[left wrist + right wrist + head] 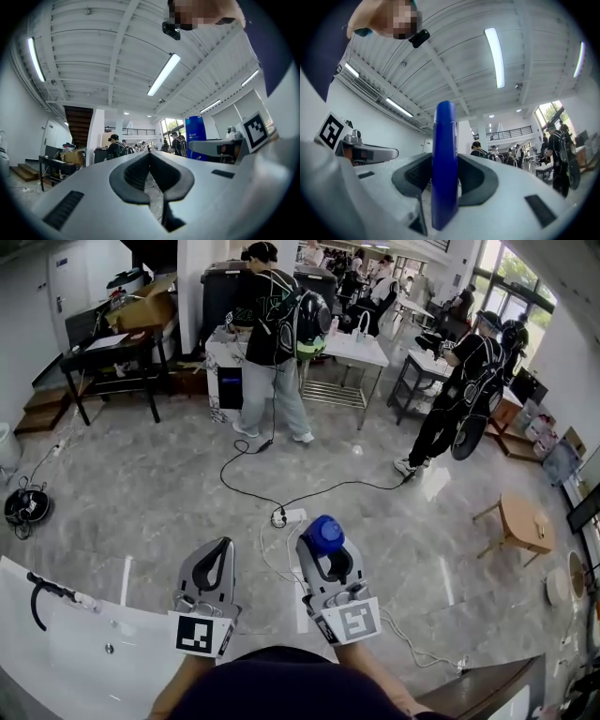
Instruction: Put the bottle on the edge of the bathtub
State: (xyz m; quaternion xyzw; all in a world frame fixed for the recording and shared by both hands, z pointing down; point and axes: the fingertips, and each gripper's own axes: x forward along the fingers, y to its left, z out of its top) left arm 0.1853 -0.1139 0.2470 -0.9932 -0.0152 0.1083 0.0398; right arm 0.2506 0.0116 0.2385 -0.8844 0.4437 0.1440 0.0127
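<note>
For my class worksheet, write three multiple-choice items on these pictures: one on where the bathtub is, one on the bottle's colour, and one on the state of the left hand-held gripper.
1. In the head view, where is the bathtub?
A) lower left
B) upper right
C) centre

2. What colour is the bottle?
A) red
B) blue
C) green

3. How do the jaws of the left hand-held gripper stand?
A) wide apart
B) closed on the bottle
C) together, nothing between them

Answers:
1 A: its white rim fills the lower left corner.
2 B: its blue body stands between the jaws of the right hand-held gripper.
3 C: the left gripper view shows the pads meeting with nothing between them.
</note>
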